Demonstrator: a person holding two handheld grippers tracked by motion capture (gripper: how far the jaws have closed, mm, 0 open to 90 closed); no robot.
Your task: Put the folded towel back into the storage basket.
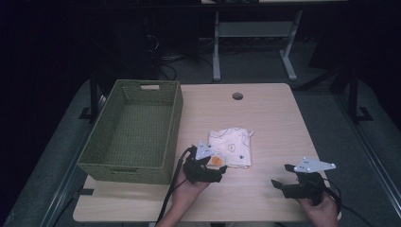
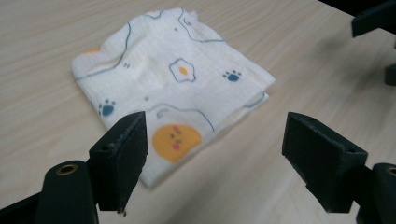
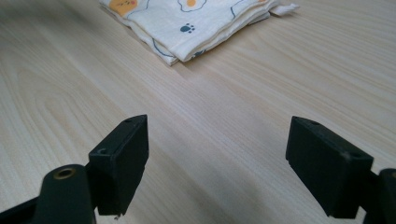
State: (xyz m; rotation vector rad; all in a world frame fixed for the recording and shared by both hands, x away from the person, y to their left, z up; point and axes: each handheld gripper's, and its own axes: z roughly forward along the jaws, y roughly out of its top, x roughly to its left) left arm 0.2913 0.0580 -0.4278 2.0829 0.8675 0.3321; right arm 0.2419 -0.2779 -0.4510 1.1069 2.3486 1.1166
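Up close, both grippers stand with jaws wide and empty around one folded cloth on the table.

Seen from the left gripper view, the left gripper (image 2: 212,140) has its jaws spread wide just above the near corner of the folded cloth (image 2: 173,79), one jaw over the cloth's edge and the other over bare wood, touching neither. The right gripper (image 3: 217,158) is equally wide apart, low over the table (image 3: 196,121), with the cloth well ahead of it. From the high view, the left gripper (image 1: 208,168) covers the cloth's near left corner. One green woven basket (image 1: 137,132) sits at the table's left; its inside looks empty, though dim. How many layers the cloth has is hard to make out.
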